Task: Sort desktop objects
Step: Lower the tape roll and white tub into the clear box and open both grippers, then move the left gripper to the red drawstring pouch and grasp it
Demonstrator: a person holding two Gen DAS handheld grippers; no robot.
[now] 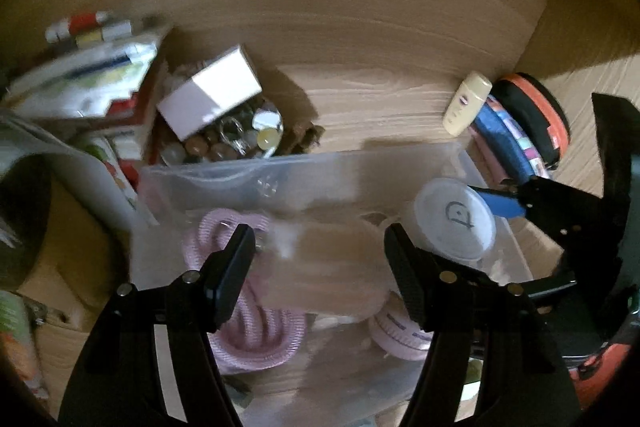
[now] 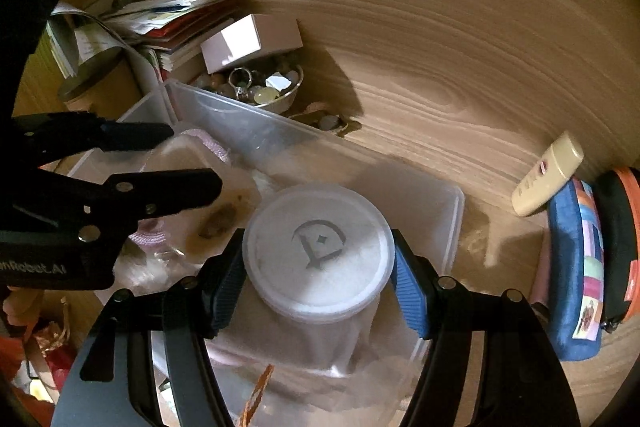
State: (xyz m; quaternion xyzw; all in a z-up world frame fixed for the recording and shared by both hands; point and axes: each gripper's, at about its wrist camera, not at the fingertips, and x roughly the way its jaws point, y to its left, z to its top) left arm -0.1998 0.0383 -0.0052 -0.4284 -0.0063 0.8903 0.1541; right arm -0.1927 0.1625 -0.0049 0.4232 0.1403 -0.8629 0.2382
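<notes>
A clear plastic bin stands on the wooden desk. My right gripper is shut on a white round jar with a logo on its lid and holds it over the bin; the jar also shows in the left wrist view. My left gripper is open and empty above the bin, over a pink coiled cord. It appears at the left of the right wrist view.
A bowl of beads and trinkets with a white box on it sits behind the bin, next to a stack of papers. A cream tube, a blue pouch and an orange-black case lie at the right.
</notes>
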